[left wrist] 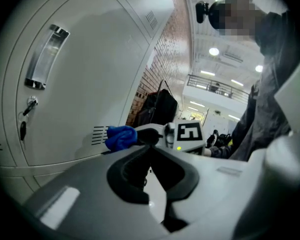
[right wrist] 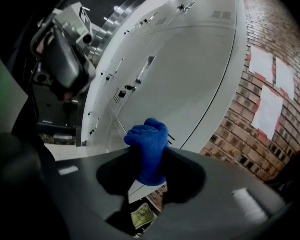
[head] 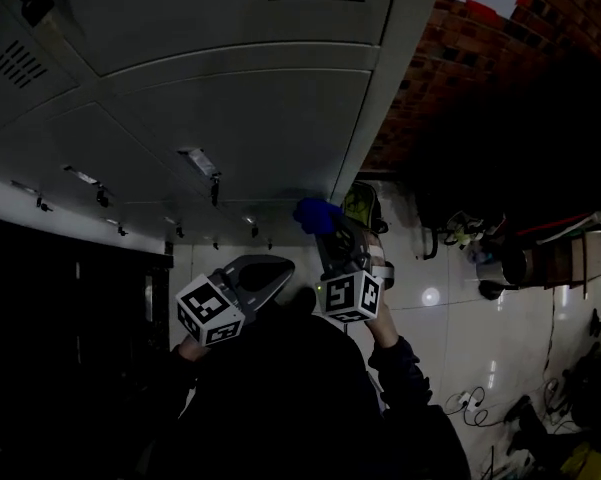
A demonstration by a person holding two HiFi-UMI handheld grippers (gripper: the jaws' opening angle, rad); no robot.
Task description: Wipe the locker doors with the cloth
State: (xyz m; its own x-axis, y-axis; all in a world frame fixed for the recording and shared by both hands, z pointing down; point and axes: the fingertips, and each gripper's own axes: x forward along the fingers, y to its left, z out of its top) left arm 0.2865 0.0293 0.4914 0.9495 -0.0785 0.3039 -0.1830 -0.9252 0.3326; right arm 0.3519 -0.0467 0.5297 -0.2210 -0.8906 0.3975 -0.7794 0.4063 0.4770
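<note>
Currently the blue cloth (right wrist: 149, 151) is clamped between the jaws of the right tool (right wrist: 148, 160), which are closed on it. A bunched wad stands out past the jaw tips. In the head view the cloth (head: 318, 215) lies at the lower corner of the end locker door (head: 250, 128), on the edge nearest the brick wall (head: 460, 78). The left gripper view places the cloth (left wrist: 121, 136) just beside a set of vent slots (left wrist: 101, 132) in that door (left wrist: 90, 74). Whether it is actually touching the door surface cannot be told.

The right tool (head: 330, 233) points at this corner, with its marker cube (head: 352, 296) toward the person.

The left tool (left wrist: 150, 148) has its jaws brought together at the tips with nothing between them. In the head view the left tool (head: 278, 268) sits beside the right one, apart from the door.

A recessed handle (left wrist: 46, 56) and a key lock (left wrist: 30, 104) occupy the opposite edge of the door. Pale paper sheets (right wrist: 262, 64) are fixed to the brick wall (right wrist: 239, 129). A light tiled floor (head: 480, 338) runs below the lockers.
</note>
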